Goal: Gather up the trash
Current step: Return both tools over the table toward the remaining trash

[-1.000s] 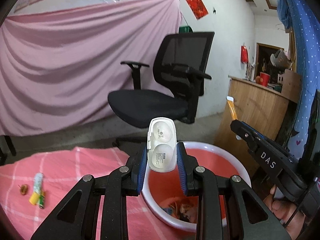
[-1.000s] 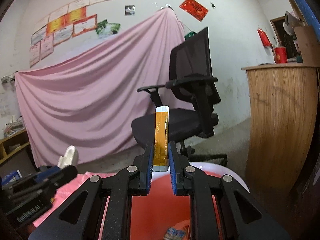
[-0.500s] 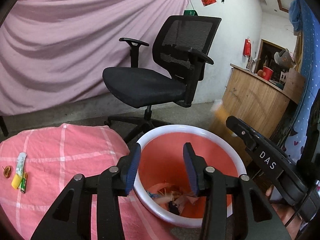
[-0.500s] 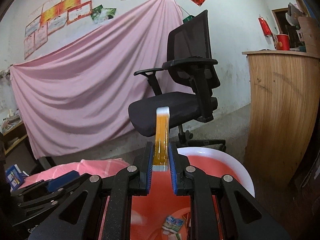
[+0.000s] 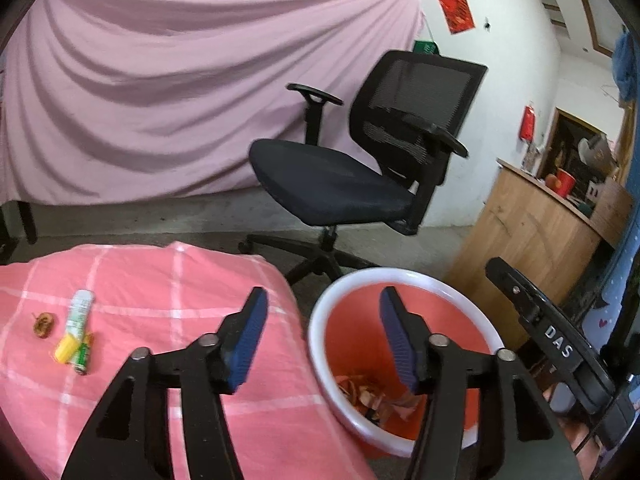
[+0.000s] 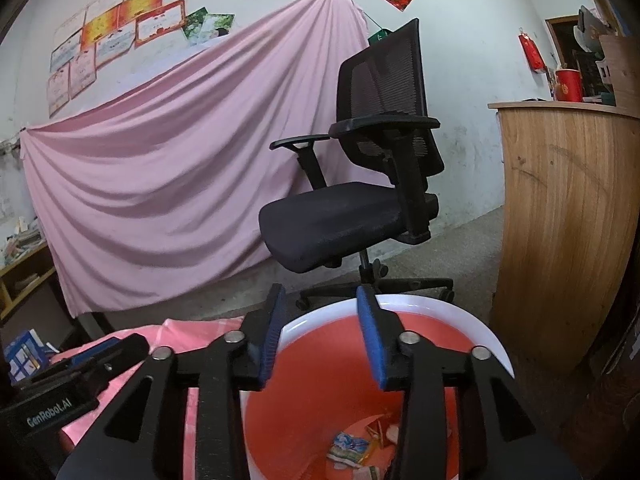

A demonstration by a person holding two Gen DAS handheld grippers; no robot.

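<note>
While both claws stand over the red bin [image 6: 400, 316] with the white rim, neither carries anything. Left gripper [image 5: 320, 332]: jaws parted about halfway, having just been opening, with nothing between the blue pads [image 5: 248, 340]; its left finger lies over the pink checked cloth [image 5: 160, 280], its right finger over the bin's mouth. Right gripper [image 6: 320, 332]: jaws parted moderately (narrower than the left pair), likewise just opened and empty, pointing across the bin's rim toward the black office chair [image 6: 352, 208].

Trash in the bin [image 6: 360, 452] lies below and beyond the right claw's fingertips at the bottom: crumpled wrappers and small scraps, individual pieces too small to name. Uncollected items remain on the cloth well to the left of the left claw: a white tube with a yellow cap [image 5: 76, 328], a small green battery [image 5: 83, 356] touching it, and a brown round scrap [image 5: 43, 324] just beyond. A wooden counter [image 6: 560, 208] stands to the right of the bin.
</note>
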